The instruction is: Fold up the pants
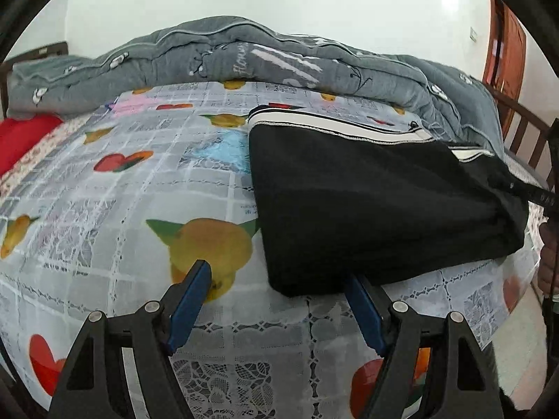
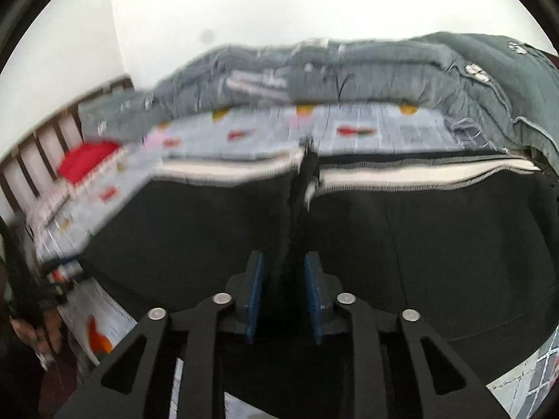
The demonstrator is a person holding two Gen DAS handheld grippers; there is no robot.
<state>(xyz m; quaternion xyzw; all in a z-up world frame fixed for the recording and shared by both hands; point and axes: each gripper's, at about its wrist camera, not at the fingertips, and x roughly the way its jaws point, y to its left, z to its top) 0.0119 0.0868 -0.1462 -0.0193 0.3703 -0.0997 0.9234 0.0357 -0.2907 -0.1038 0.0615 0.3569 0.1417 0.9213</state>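
pants [image 1: 367, 202]: black, folded, flat on the patterned sheet [image 1: 115, 181], white waistband toward the grey quilt [image 1: 216, 52].
left gripper [image 1: 277, 272]: spread wide, empty, just off the near corner of the pants.
right gripper [image 2: 283, 262]: part closed around a raised ridge of black cloth; pad contact lost in blur, cannot tell.
step: probably taking hold for the next fold.
advice: catch all layers at the corner, lift both sides evenly, keep edges lined up.

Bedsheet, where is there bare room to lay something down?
Bare sheet lies left of the black pants, between the grey quilt and the near edge. A strip lies before the pants. The right side is crowded by pants and quilt.
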